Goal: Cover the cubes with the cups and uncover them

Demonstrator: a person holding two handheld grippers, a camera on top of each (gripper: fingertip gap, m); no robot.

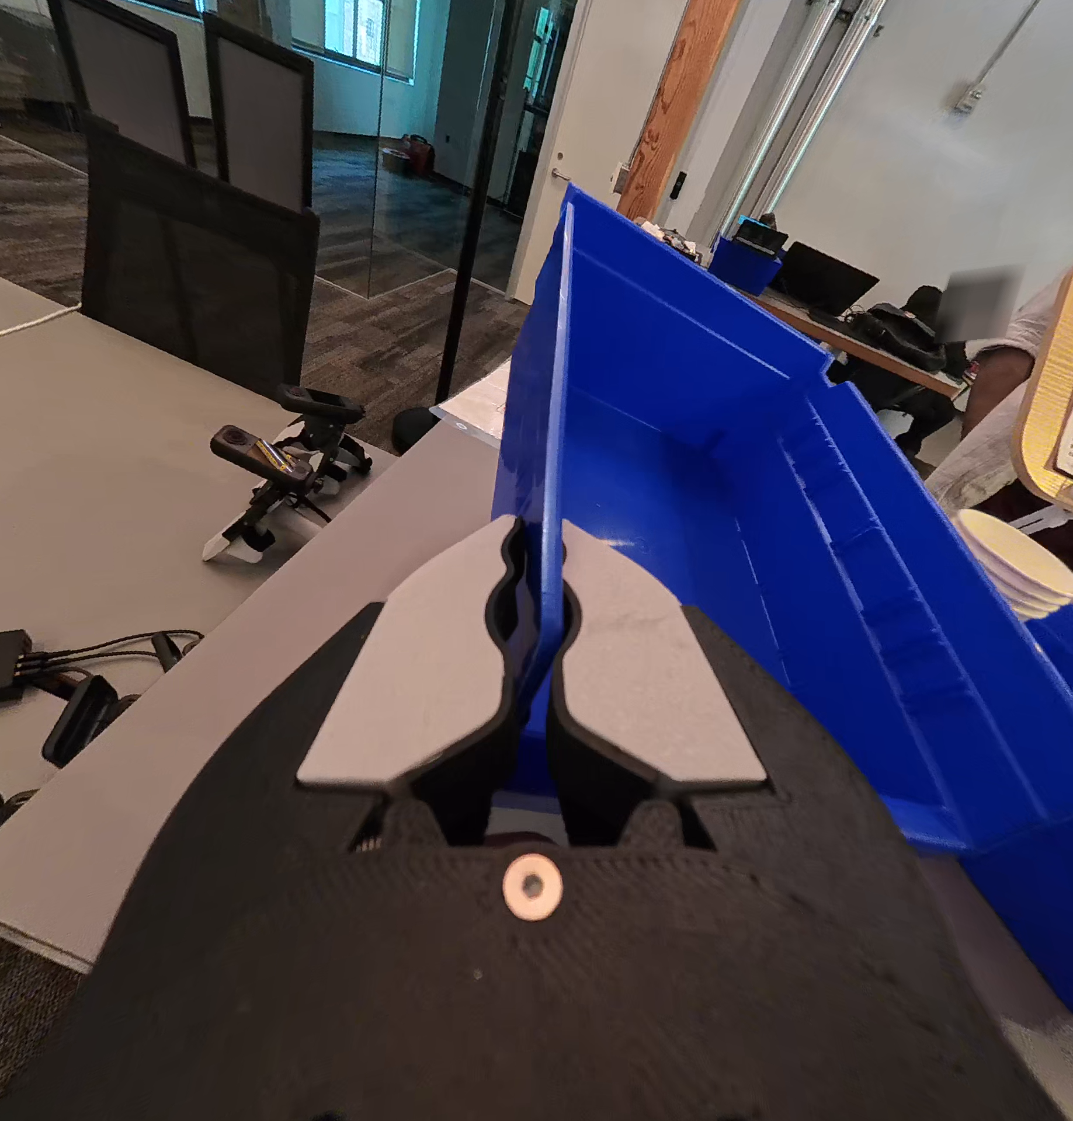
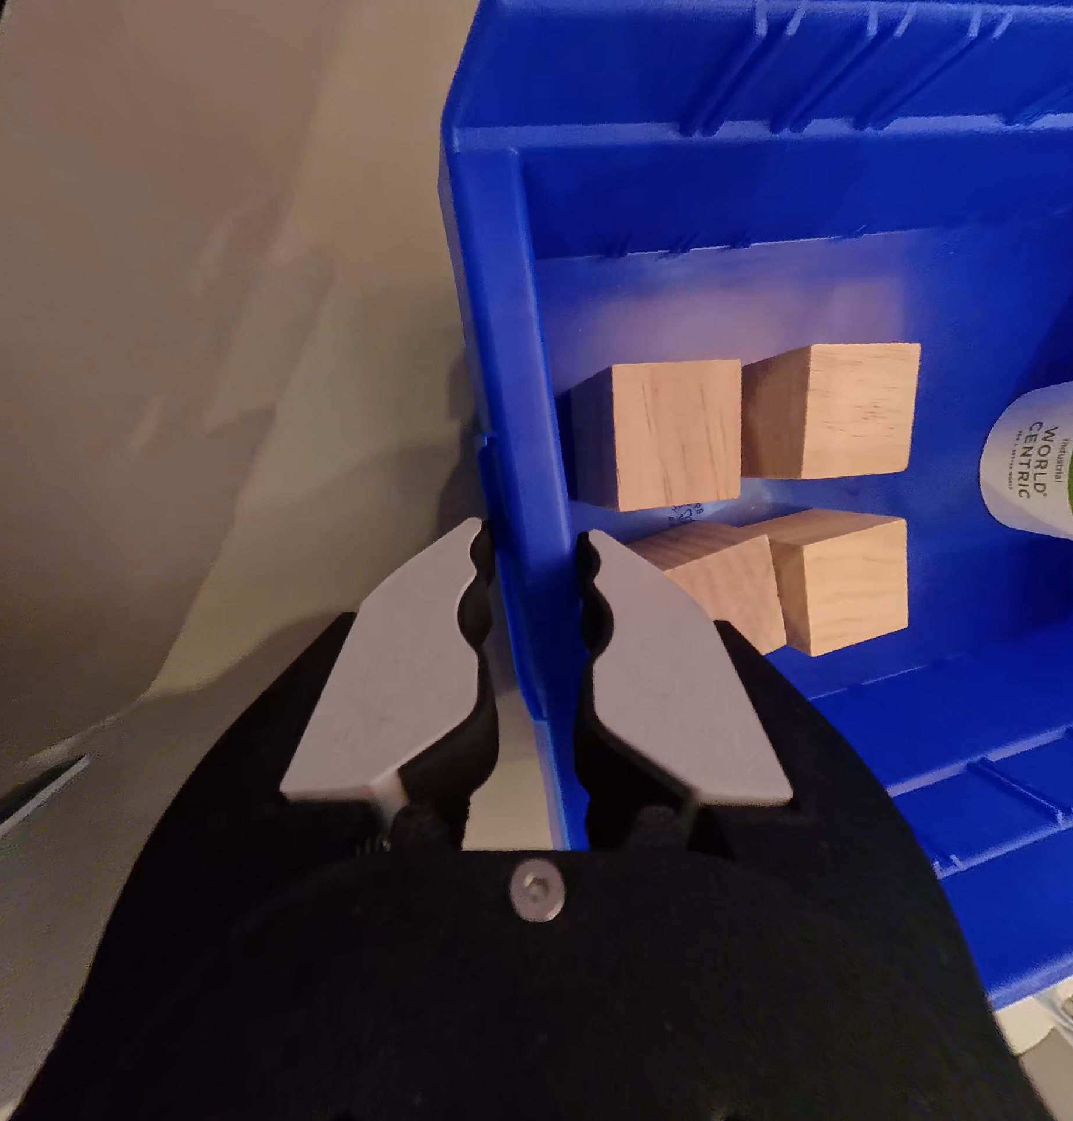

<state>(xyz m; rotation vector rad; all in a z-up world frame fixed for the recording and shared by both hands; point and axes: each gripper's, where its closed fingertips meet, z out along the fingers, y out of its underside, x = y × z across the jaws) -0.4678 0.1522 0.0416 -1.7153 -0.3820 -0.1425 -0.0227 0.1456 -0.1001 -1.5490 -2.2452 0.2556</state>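
A blue plastic bin (image 1: 673,437) stands on a grey table (image 1: 127,424). My left gripper (image 1: 540,534) is shut on the bin's thin side wall, one finger on each side. My right gripper (image 2: 532,534) is closed on another wall of the same bin (image 2: 704,200), fingers inside and outside it. Several light wooden cubes (image 2: 673,437) sit close together on the bin floor, just beyond the right gripper. A white and green paper cup (image 2: 1043,461) lies on its side beside them. A stack of white paper cups (image 1: 1019,570) shows at the bin's far wall.
A spare gripper with cameras (image 1: 291,467) lies on the table to the left. A black box with cables (image 1: 12,667) sits at the left edge. Dark chairs (image 1: 194,273) stand behind the table. A person sits at a far desk; a wooden board (image 1: 1062,394) is at the right edge.
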